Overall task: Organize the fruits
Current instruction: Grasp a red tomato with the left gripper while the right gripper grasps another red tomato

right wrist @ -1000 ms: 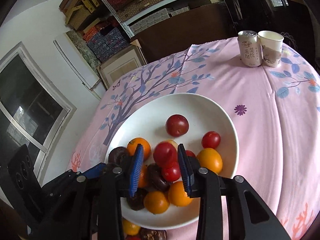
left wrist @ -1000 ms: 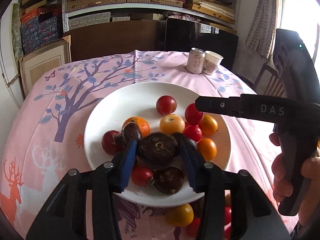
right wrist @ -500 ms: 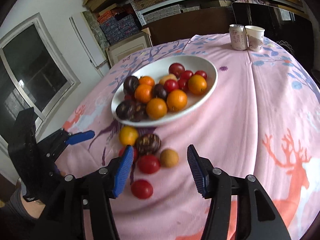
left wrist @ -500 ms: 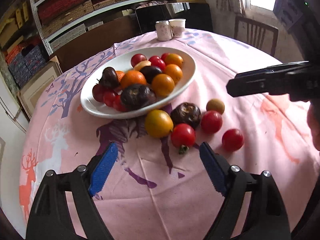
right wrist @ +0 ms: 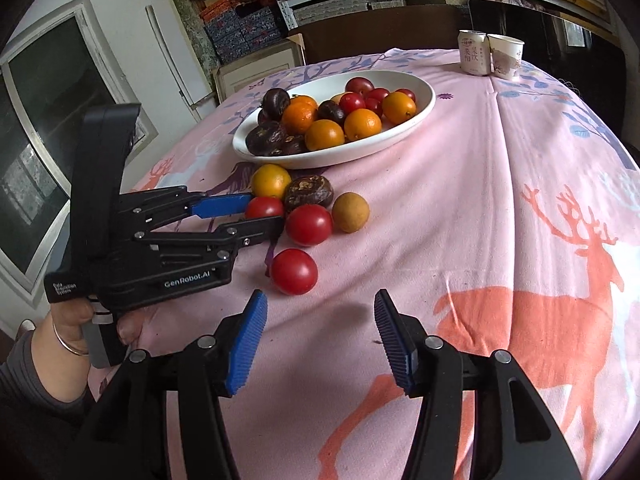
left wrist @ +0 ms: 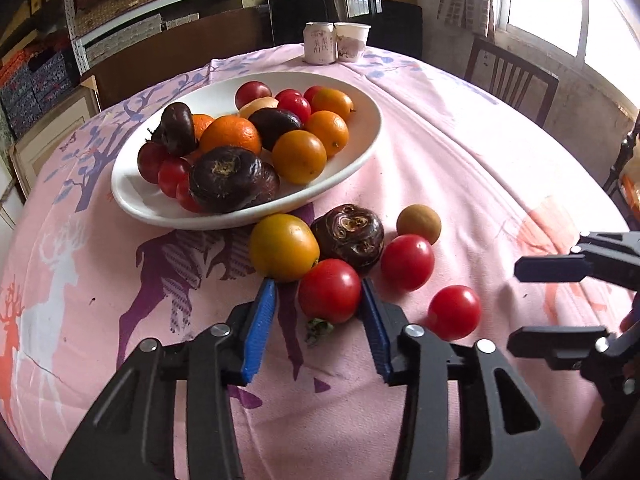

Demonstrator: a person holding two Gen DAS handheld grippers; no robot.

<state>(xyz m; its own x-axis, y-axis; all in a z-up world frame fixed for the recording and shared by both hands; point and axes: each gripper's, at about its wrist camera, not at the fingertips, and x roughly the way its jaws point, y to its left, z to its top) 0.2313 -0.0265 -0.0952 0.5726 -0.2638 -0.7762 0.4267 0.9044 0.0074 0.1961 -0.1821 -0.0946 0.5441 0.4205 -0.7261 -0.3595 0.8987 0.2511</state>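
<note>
A white bowl (left wrist: 352, 168) (right wrist: 424, 108) holds several oranges, tomatoes and dark fruits. In front of it on the pink cloth lie a yellow-orange fruit (left wrist: 283, 247), a dark brown fruit (left wrist: 349, 236), a tan round fruit (left wrist: 418, 224) and three red tomatoes. My left gripper (left wrist: 318, 294) (right wrist: 266, 212) is open, its jaws on either side of the nearest stemmed tomato (left wrist: 329, 291), not closed on it. My right gripper (right wrist: 320, 320) (left wrist: 552, 300) is open and empty, just in front of another tomato (right wrist: 294, 271) (left wrist: 454, 312).
A drink can (left wrist: 319, 43) and a paper cup (left wrist: 352, 42) stand at the table's far edge. A wooden chair (left wrist: 512, 80) stands at the right. Shelves with boxes line the back wall. The cloth's right side (right wrist: 520, 200) holds only the deer print.
Both grippers let go of fruit over the bowl and drew back toward the near edge. My left gripper has since moved forward and narrowed around the stemmed tomato.
</note>
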